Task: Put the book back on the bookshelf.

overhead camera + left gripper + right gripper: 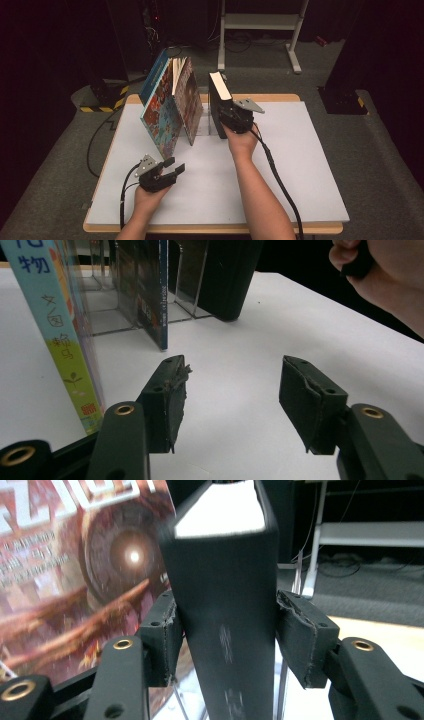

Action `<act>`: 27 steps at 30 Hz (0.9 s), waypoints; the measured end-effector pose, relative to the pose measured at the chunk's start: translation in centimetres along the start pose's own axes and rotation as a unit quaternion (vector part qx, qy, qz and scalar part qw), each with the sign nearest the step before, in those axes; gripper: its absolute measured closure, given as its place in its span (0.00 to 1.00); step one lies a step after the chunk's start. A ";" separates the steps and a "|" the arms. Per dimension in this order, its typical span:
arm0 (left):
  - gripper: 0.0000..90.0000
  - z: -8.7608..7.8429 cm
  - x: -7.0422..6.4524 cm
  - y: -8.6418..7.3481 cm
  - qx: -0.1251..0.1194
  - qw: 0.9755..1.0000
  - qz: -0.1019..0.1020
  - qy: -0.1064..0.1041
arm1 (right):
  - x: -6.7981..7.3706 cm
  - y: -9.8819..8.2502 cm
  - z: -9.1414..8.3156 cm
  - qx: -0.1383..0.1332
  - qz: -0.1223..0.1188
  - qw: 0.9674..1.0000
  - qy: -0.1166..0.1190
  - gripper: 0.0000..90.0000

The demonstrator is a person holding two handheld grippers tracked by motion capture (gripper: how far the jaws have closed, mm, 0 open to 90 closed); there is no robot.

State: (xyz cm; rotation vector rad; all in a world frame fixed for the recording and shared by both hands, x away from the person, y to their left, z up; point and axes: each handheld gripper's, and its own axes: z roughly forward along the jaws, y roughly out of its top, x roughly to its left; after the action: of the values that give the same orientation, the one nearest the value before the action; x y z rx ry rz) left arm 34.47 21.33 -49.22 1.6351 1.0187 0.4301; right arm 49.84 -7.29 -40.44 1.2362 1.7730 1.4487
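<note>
A thick black book [218, 100] stands upright on its edge in a clear divider rack [204, 125] at the back of the white table [280, 165]. My right gripper [227, 112] reaches around its spine. In the right gripper view the black book [225, 605] stands between the jaws of my right gripper [227, 635], whose pads sit close along both covers without squeezing. My left gripper [172, 166] rests low near the table's front left; in its own view my left gripper [232, 390] is open over bare tabletop with nothing in it.
Two colourful picture books [160, 110] lean against each other left of the black book, one with a reddish cover [75, 580]. A pale blue spine [65, 340] stands close to the left jaw. The clear dividers [185, 290] stand behind. A white metal frame [260, 22] is on the floor beyond.
</note>
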 end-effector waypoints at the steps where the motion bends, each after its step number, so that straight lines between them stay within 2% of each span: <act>1: 0.49 0.1 0.0 0.0 0.001 1.000 0.001 0.000 | -0.1 -0.2 0.0 0.003 0.002 1.000 0.003 0.51; 10: 0.49 0.2 0.0 0.0 0.001 1.000 -0.003 0.003 | 0.2 -0.3 0.1 0.009 -0.008 1.000 -0.005 0.54; 17: 0.49 0.2 0.1 0.0 0.003 1.000 -0.002 0.002 | 1.2 -0.2 0.6 0.010 0.002 1.000 -0.006 0.53; 22: 0.49 0.2 0.2 0.1 0.001 1.000 -0.004 0.002 | 2.2 0.4 1.5 0.020 0.004 1.000 -0.005 0.50; 27: 0.49 0.2 0.3 0.1 0.003 1.000 -0.002 0.002 | 3.0 0.5 2.3 0.017 0.006 1.000 -0.009 0.49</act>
State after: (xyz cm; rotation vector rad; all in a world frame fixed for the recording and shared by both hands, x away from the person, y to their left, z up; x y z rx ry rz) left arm 34.84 21.47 -49.28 1.6375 1.0273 0.4269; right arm 50.60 -3.55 -40.19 1.2747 1.7870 1.4149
